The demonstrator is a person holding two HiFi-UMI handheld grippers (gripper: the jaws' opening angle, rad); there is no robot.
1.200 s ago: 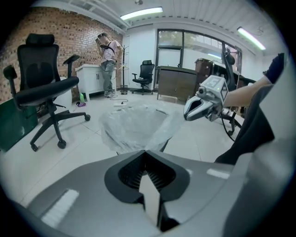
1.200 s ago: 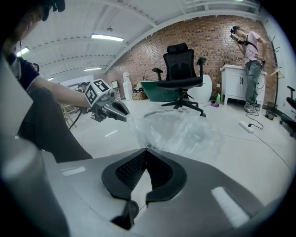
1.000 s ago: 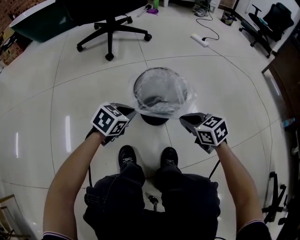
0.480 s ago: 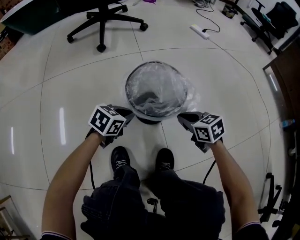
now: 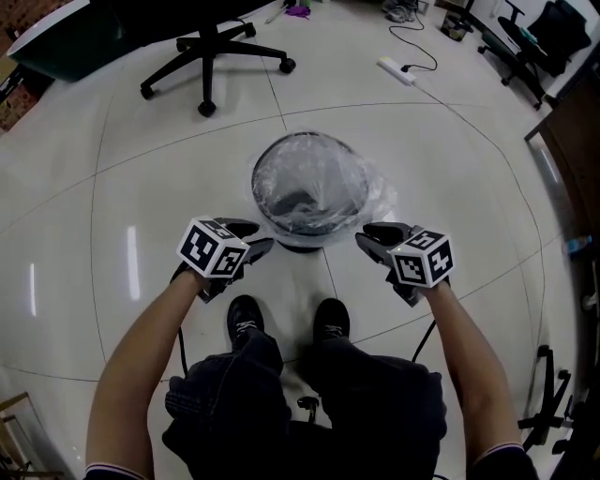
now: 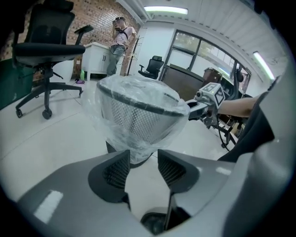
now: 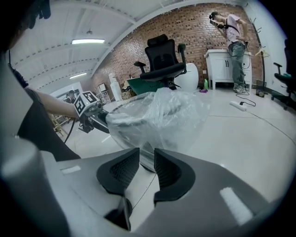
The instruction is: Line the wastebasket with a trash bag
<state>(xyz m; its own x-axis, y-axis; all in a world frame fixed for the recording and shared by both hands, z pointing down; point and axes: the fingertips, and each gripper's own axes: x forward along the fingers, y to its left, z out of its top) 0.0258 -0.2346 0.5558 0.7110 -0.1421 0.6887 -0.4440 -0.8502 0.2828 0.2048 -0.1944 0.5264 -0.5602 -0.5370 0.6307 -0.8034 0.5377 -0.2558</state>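
Standing wide apart after just opening, the fingers (image 6: 115, 173) of the left gripper (image 5: 258, 234) hold nothing. The fingers (image 7: 169, 173) of the right gripper (image 5: 366, 234) have also just parted, rather less, and are empty. Just beyond both, the clear plastic trash bag (image 5: 375, 192) drapes over the rim of the round black wire-mesh wastebasket (image 5: 255, 183), upright on the glossy white tiled floor (image 5: 450, 169).

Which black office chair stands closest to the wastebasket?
The black swivel chair with the star base, just beyond the bag-lined mesh wastebasket; the other chair sits far upper right.
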